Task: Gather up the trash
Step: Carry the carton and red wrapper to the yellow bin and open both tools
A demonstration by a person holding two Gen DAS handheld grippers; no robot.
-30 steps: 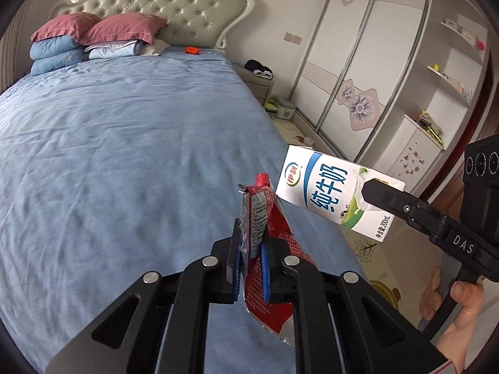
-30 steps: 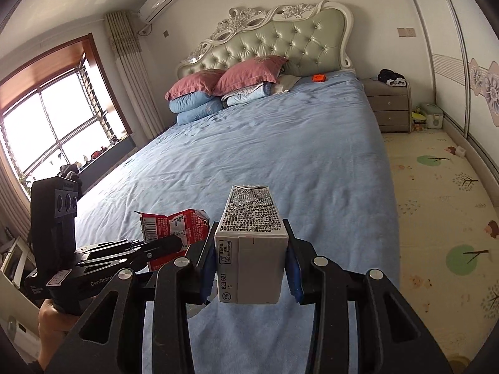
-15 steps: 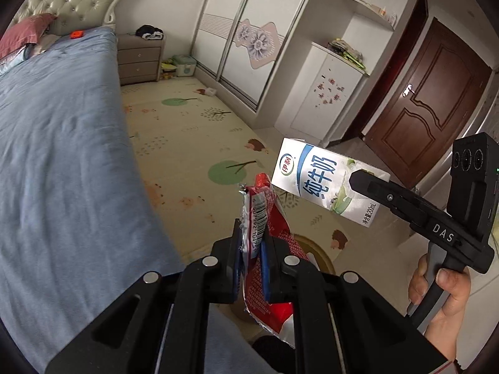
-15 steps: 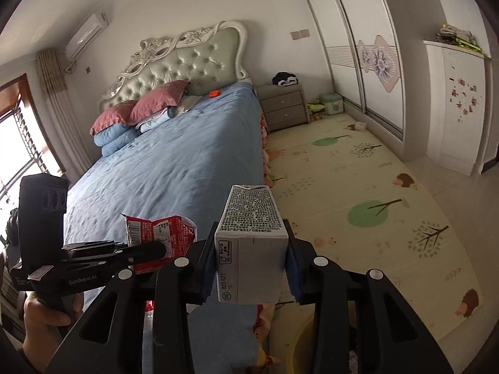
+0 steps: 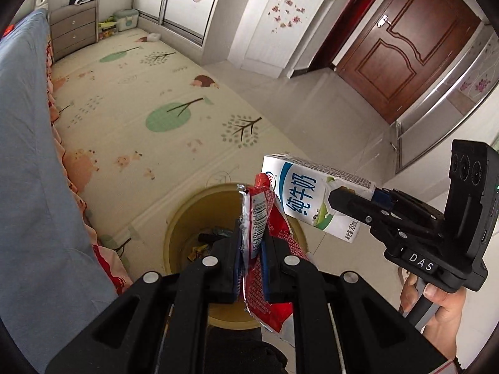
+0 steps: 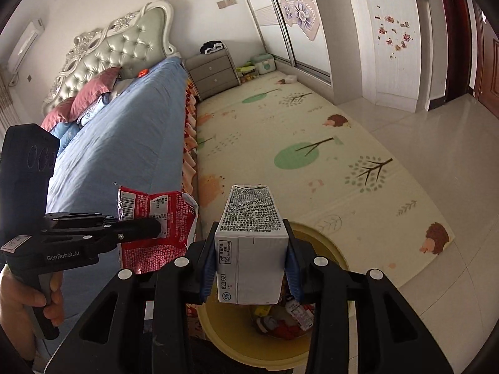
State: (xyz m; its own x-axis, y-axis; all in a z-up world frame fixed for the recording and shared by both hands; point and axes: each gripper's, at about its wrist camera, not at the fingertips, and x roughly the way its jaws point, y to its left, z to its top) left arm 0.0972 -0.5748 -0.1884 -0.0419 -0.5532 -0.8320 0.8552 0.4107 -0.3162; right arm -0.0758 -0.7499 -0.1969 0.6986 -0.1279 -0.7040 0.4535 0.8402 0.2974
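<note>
- Left gripper (image 5: 251, 249) clamped on red snack wrapper (image 5: 265, 218), held above yellow bin (image 5: 174, 227).
- Right gripper (image 6: 251, 268) clamped on milk carton (image 6: 251, 249), above the same bin, near rim.
- Bin beside the bed (image 6: 124, 143); trash already inside.
- Risk: carton sits off-centre; release could clip the rim, landing on the play mat (image 6: 280, 143) beyond.

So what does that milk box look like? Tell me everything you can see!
The milk carton is a small paper box, white with blue and green swirls, blue characters and a little red and green logo. One narrow side is grey with tiny black print. It looks unsquashed. The right gripper squeezes it between its blue pads, holding it tilted in the air over the yellow trash bin. The red wrapper hangs close beside it; whether they touch is unclear.
</note>
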